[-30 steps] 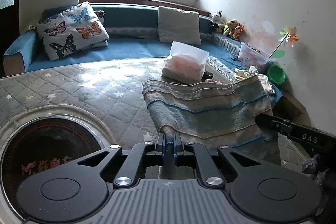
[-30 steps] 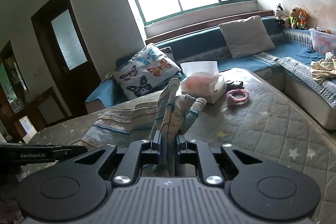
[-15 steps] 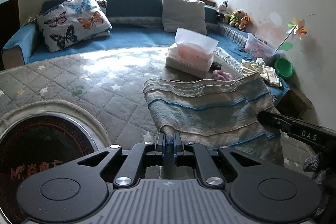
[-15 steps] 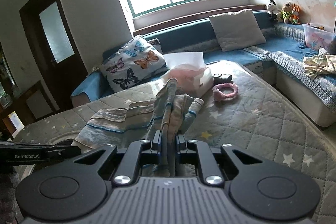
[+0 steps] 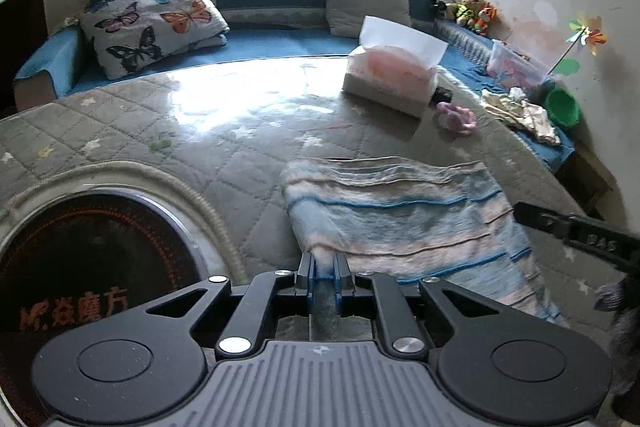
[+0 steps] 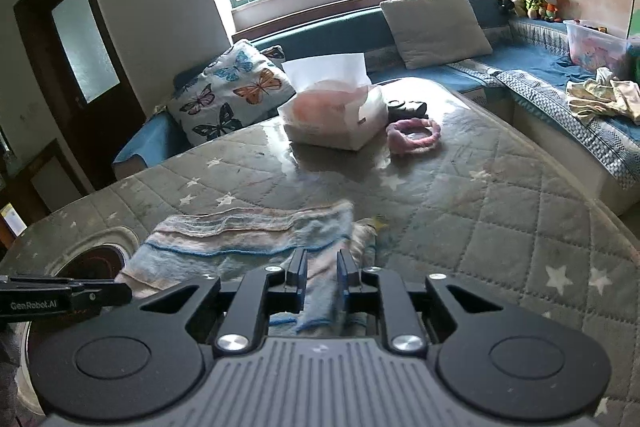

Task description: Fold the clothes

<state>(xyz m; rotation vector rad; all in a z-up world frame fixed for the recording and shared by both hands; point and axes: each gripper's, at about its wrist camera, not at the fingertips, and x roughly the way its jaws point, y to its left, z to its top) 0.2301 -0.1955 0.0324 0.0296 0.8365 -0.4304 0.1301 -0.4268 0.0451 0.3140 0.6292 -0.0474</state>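
Note:
A striped blue and beige cloth [image 5: 400, 211] lies spread flat on the quilted grey table cover [image 5: 200, 147]; it also shows in the right wrist view [image 6: 248, 239]. My left gripper [image 5: 323, 263] is still nearly shut on the cloth's near left corner, low at the table. My right gripper [image 6: 322, 267] has its jaws parted around the cloth's near right corner, which lies slack between them. The right gripper's finger shows at the right of the left wrist view [image 5: 572, 231]; the left one shows at the left of the right wrist view [image 6: 64, 297].
A tissue box [image 5: 390, 77], a pink hair band [image 6: 414, 135] and a dark object [image 6: 406, 107] sit on the far side of the table. A round dark cooktop [image 5: 80, 267] is set in the table at left. A sofa with cushions [image 5: 156, 19] and loose clothes [image 6: 600, 97] runs behind.
Both grippers came down and the hanging cloth now lies flat on the table. My right gripper's jaws have opened and released the bunched corner. The left still pinches its corner.

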